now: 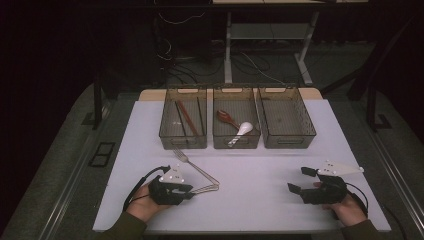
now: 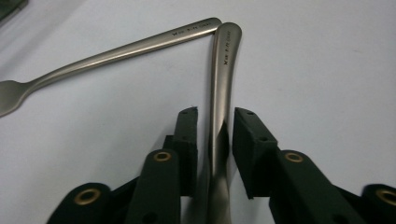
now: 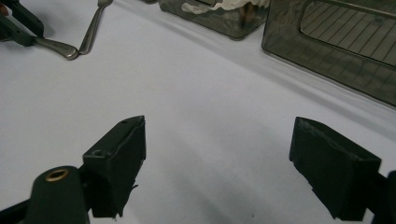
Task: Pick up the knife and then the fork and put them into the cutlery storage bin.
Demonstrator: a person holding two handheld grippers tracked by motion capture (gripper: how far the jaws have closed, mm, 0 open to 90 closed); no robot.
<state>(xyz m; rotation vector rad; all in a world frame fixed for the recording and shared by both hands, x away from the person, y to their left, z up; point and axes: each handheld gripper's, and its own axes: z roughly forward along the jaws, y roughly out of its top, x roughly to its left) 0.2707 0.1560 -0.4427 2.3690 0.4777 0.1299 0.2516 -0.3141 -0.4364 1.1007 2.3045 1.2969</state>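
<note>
The steel utensil handle (image 2: 220, 107) lies flat on the white counter (image 1: 260, 165) between the jaws of the left tool (image 2: 215, 116), which stand slightly apart, not pressing it. Its end touches the handle tip of a fork (image 2: 116, 51). The right tool (image 3: 219, 163) hovers well apart, jaws wide with nothing between them, near three brown bins (image 1: 289, 120).
</note>
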